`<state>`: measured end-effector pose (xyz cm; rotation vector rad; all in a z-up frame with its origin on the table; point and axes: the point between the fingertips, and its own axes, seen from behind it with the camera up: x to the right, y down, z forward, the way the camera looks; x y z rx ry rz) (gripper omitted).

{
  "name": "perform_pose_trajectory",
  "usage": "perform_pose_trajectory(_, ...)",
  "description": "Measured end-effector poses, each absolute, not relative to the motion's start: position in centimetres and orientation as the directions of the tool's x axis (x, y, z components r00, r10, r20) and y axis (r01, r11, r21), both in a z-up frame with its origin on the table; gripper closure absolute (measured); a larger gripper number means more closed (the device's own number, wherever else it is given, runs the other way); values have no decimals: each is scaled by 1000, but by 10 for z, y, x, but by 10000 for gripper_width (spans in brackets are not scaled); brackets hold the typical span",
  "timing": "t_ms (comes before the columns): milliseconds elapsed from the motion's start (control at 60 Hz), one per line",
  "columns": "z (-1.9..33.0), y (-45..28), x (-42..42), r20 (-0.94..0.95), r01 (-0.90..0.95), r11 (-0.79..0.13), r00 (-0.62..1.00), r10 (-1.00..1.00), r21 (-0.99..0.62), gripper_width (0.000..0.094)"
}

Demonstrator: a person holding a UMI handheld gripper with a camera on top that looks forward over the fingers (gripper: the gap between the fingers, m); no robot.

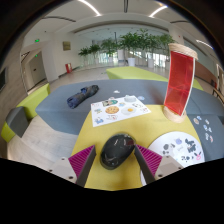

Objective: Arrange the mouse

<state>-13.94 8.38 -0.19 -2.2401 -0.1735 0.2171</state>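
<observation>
Open-plan office lounge: potted plants [128, 44]

The gripper [117, 160] was held level and pointed forward toward twelve o'clock. Its two fingers were spread apart, one pink pad [82, 160] seen at about seven o'clock and the other [150, 158] at about five o'clock, angled slightly inward.

The gripper [116, 158] has two dark fingers, each faced with a magenta pad [82, 160].

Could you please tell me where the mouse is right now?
In the gripper view, the black mouse sits on the yellow table between the open fingers, with the printed sheet just beyond it.
</observation>
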Motion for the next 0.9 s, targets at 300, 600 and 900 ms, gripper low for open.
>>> perform_pose_trajectory(300,-19,118,-153,-23,99,-640,984,179,-762,347)
perform_pose_trajectory(600,83,110,-143,-27,80,-497,978,205,-864,508)
perform_pose_trajectory(900,98,78,34,-4,4,-529,1000,14,-849,517)
